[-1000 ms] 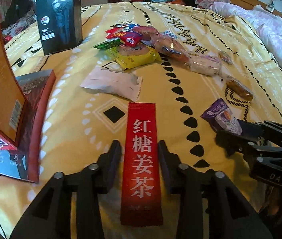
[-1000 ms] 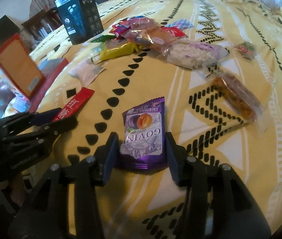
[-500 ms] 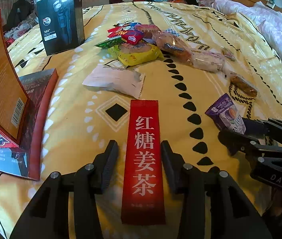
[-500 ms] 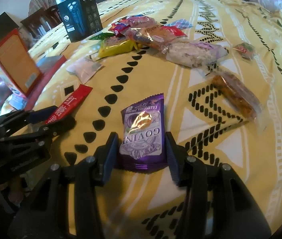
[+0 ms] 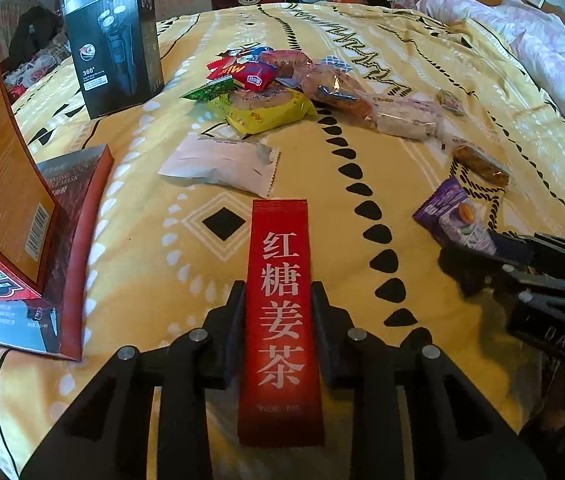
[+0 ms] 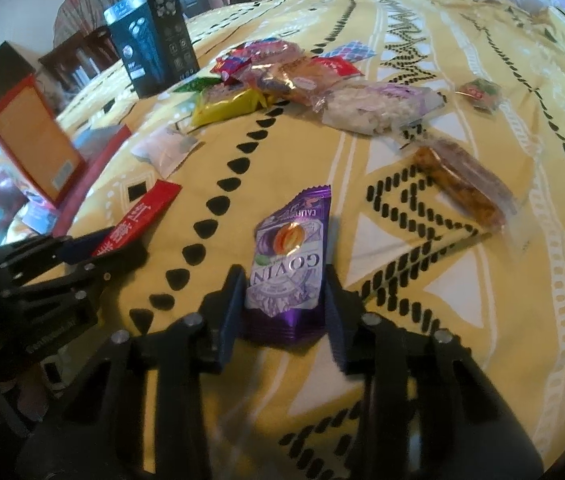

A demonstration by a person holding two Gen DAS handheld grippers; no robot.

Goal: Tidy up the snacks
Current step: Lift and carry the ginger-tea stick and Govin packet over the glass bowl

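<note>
Left wrist view first: the left gripper [image 5: 278, 308] has its jaws pressed flat against both long edges of the red ginger tea sachet [image 5: 280, 312], so it's clamped on it, roughly at the middle of the strip. The sachet runs straight out along the fingers, top end sticking out ahead of the tips, bottom end back toward the camera. Gripping it across the narrow width makes sense to me, a long flat strip is easiest to pinch that way. Ahead of the jaws lies a white packet [image 5: 220, 162], and further out the main snack pile [image 5: 278, 88] on the yellow bedspread [image 5: 154, 240]. Off to the left of the jaws are a red box [image 5: 0, 184] and the black shaver box [image 5: 114, 40].

Right wrist view: the right gripper [image 6: 282, 296] sits with a jaw on each side of the purple prune packet [image 6: 288, 264]. The pads look like they're touching the packet's sides, though it's a bit blurry, so I'd call it a light pinch on the lower half. Ahead and right of the jaws lies a clear-wrapped bar [image 6: 462, 188], then a white rice-crisp bag [image 6: 378, 108] further out.

My guess is both loose items are headed for the pile.
</note>
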